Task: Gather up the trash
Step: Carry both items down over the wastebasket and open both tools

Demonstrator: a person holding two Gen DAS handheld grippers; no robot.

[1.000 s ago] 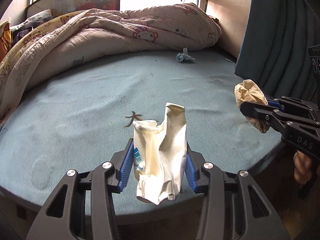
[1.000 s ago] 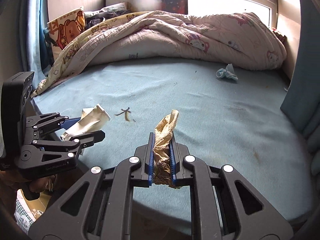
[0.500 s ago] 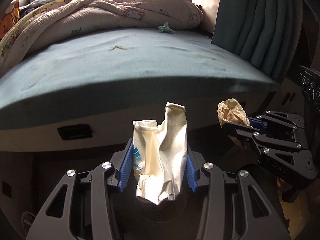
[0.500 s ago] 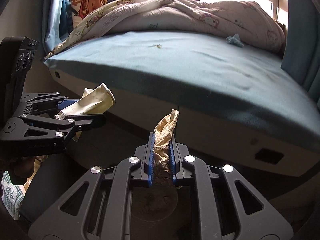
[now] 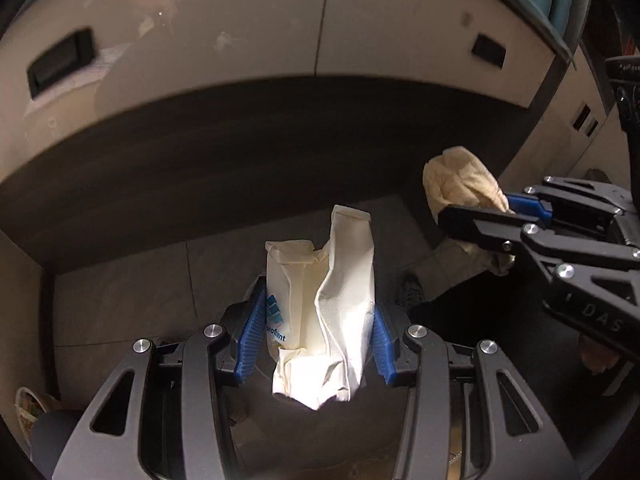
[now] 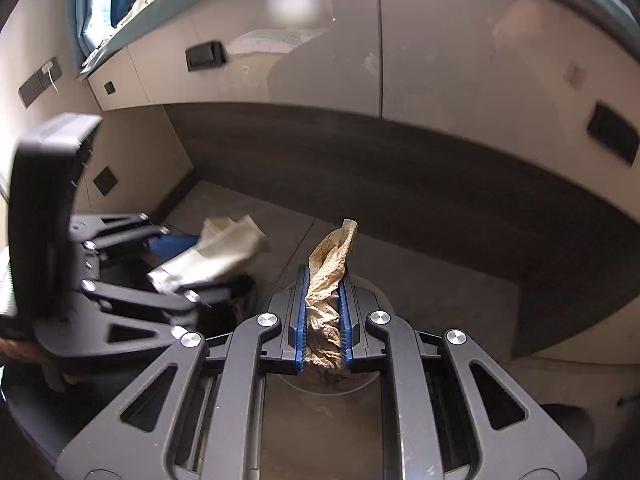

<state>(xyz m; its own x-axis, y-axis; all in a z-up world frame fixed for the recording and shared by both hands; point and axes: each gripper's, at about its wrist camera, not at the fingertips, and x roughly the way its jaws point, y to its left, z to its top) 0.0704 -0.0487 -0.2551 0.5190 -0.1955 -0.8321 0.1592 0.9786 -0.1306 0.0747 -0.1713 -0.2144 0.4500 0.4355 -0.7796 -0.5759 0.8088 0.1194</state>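
Blue pads on our left gripper (image 5: 314, 334) press both sides of a crumpled white wrapper (image 5: 320, 312), so its jaws stand partly apart, clamped on that packet. The wrapper rises between the fingers and sticks out past their tips, with blue print showing on its left face. Our right gripper (image 6: 324, 318) has its jaws almost together, pinching a wad of brown paper (image 6: 328, 280) that pokes up beyond the pads and bunches below them.

From the left wrist view, the right gripper (image 5: 486, 222) sits to the right and a little farther off, its brown wad (image 5: 460, 184) bulging out to the left of the fingers. From the right wrist view, the left gripper (image 6: 182, 268) is to the left, blurred, with the pale wrapper (image 6: 216, 254) angled toward the right.

Both tools point down at a grey tiled floor (image 5: 132, 288), near a dark kickboard (image 6: 400, 184) under pale cabinet fronts (image 5: 240, 24). Under the right gripper we see a round rim (image 6: 372, 288), partly hidden; what it belongs to we cannot tell.
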